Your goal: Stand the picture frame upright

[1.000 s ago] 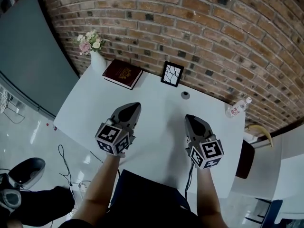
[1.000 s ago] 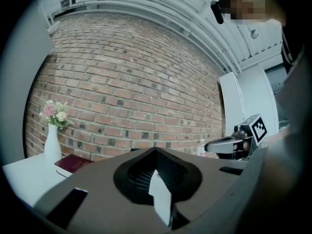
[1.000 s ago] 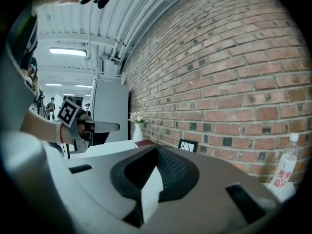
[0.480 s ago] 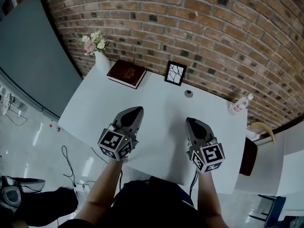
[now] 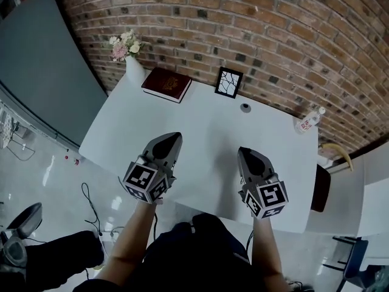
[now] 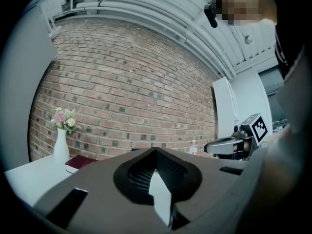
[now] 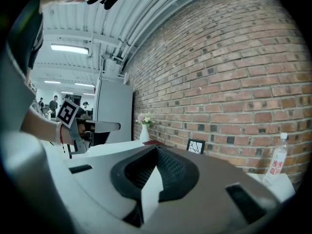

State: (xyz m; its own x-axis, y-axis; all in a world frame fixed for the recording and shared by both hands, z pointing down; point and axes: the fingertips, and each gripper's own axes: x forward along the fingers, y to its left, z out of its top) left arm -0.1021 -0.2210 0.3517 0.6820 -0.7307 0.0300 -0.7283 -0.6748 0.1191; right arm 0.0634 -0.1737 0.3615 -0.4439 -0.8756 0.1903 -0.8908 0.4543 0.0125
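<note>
The black picture frame (image 5: 228,82) with a white branching pattern stands upright at the table's far edge, against the brick wall; it also shows small in the right gripper view (image 7: 196,146). My left gripper (image 5: 173,138) hovers shut and empty over the near left part of the white table (image 5: 206,132). My right gripper (image 5: 242,152) is shut and empty over the near right part. Both are well short of the frame. In the left gripper view the frame is hidden behind the jaws; the right gripper (image 6: 229,145) shows there at the right.
A dark red book (image 5: 166,84) lies left of the frame, with a white vase of flowers (image 5: 129,56) beyond it. A small round dark object (image 5: 245,107) sits right of the frame. A plastic bottle (image 5: 309,122) stands at the far right corner. Cables lie on the floor at left.
Both grippers have drawn back toward the table's near edge, away from the frame, still shut. The frame, book and vase have kept their places on the table.
</note>
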